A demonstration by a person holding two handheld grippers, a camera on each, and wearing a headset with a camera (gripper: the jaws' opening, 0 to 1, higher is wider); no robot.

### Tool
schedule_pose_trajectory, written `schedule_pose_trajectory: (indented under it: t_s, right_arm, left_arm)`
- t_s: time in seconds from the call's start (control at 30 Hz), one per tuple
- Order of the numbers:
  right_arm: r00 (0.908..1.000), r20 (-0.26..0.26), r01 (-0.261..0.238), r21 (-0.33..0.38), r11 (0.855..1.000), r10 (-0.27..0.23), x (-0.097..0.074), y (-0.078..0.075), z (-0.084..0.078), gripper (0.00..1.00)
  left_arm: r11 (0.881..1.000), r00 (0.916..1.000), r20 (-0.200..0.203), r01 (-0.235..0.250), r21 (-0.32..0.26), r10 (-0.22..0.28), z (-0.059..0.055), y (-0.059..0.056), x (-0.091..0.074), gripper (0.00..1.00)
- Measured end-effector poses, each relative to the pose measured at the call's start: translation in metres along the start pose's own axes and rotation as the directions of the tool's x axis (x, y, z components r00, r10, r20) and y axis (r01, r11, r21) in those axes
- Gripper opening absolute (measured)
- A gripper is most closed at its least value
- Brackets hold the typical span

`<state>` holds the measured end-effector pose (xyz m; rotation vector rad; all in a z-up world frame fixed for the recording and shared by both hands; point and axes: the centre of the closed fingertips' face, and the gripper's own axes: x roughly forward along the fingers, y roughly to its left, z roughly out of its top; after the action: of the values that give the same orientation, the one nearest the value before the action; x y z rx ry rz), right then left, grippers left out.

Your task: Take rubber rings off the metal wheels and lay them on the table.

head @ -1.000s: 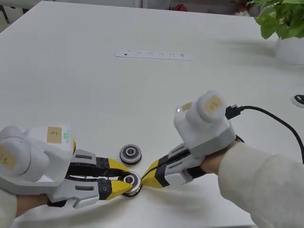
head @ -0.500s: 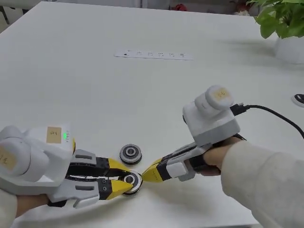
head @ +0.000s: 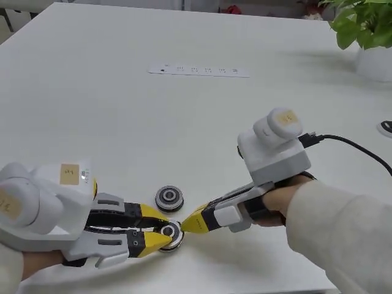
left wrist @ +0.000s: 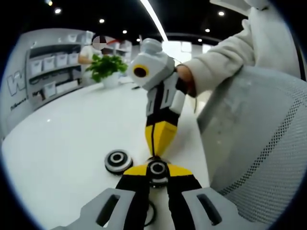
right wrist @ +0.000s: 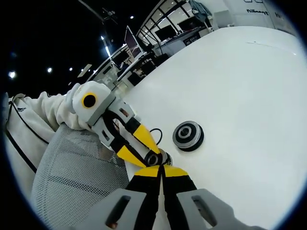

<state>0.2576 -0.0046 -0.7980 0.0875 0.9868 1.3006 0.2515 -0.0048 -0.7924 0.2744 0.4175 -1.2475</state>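
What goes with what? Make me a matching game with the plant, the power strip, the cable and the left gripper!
Things:
1. plant
2. power strip
3. cable
4. left gripper

Matches:
A. black, plugged into the right gripper
B. shut on a wheel
C. green, at the far right of the table
D. white, lying flat in the middle of the table

Pairs: 1-C, 2-D, 3-A, 4-B

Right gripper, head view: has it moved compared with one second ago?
Yes. Against the power strip, which keeps its place, the right gripper has swung its body rightward and rolled; its tips remain at the wheel that the left gripper clamps.
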Motion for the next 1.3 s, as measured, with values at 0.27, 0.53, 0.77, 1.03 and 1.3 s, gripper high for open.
schedule_pose_trajectory:
  t_s: [0.27, 0.53, 0.77, 1.03, 1.3]
  right_arm:
    - [1.0000, -0.005, -0.003, -0.018, 1.000, 0.003, -0.001, 0.003, 0.001, 0.00]
    - [0.9999, -0.011, -0.010, -0.036, 0.999, 0.010, 0.001, 0.003, 0.001, 0.00]
    - [0.9997, -0.012, -0.020, -0.042, 0.999, 0.020, 0.001, 0.007, 0.002, 0.00]
    - [0.9994, -0.005, -0.035, -0.036, 0.999, 0.034, 0.002, 0.011, 0.004, 0.00]
    - [0.9985, 0.011, -0.054, -0.004, 0.999, 0.054, 0.001, 0.011, 0.007, 0.00]
  left_arm:
    - [1.000, 1.0000, -0.002, 0.000, 0.006, 0.000, 0.000, -0.001, 0.000, 0.14]
    - [1.000, 1.0000, -0.003, 0.001, 0.009, 0.000, 0.001, -0.001, 0.000, 0.14]
    - [1.000, 1.0000, -0.002, 0.001, 0.007, -0.001, 0.001, -0.001, 0.000, 0.14]
    - [1.000, 1.0000, -0.002, 0.001, 0.009, 0.000, 0.001, -0.002, 0.000, 0.14]
    - [1.000, 1.0000, -0.004, 0.000, 0.008, 0.000, 0.000, -0.001, 0.000, 0.14]
